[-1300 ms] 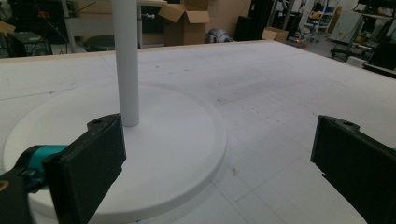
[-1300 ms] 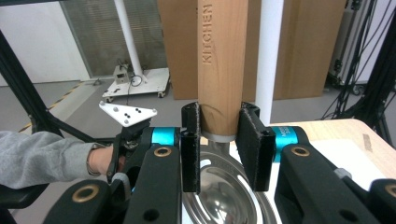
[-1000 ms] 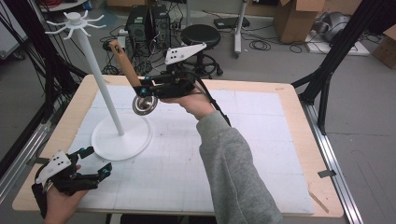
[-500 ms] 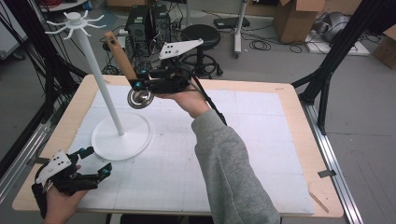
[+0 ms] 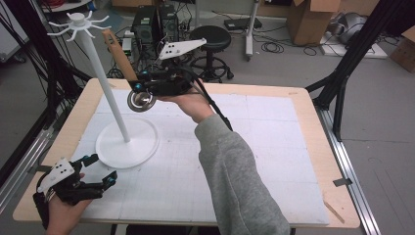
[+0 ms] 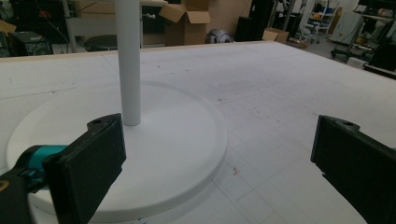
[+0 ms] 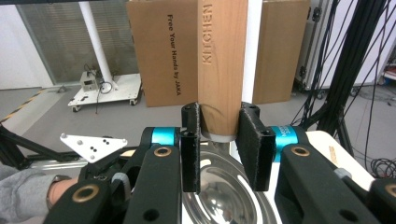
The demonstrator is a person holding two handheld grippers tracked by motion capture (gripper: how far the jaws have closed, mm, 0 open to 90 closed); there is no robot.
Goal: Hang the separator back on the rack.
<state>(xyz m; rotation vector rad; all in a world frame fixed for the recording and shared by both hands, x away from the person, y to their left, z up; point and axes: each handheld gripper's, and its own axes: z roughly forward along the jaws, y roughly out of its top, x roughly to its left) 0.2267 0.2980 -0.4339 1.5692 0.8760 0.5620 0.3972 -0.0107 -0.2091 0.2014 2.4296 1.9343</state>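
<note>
Ladle (image 5: pixel 128 73) lifted nearer rack (image 5: pixel 78 22); right gripper (image 5: pixel 138 87) clamps stiff wooden handle near bowl, bowl-heavy; left gripper (image 5: pixel 100 170) wide open, empty.

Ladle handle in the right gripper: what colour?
Light brown wood; the ladle handle shows best in the right gripper view, stamped KITCHEN.

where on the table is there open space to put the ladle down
The right half of the white mat, from the grey sleeve to the table's right edge, lies bare. So does the strip behind the stand's base. It is crowded front left: the base sits there with the left gripper beside it.
</note>
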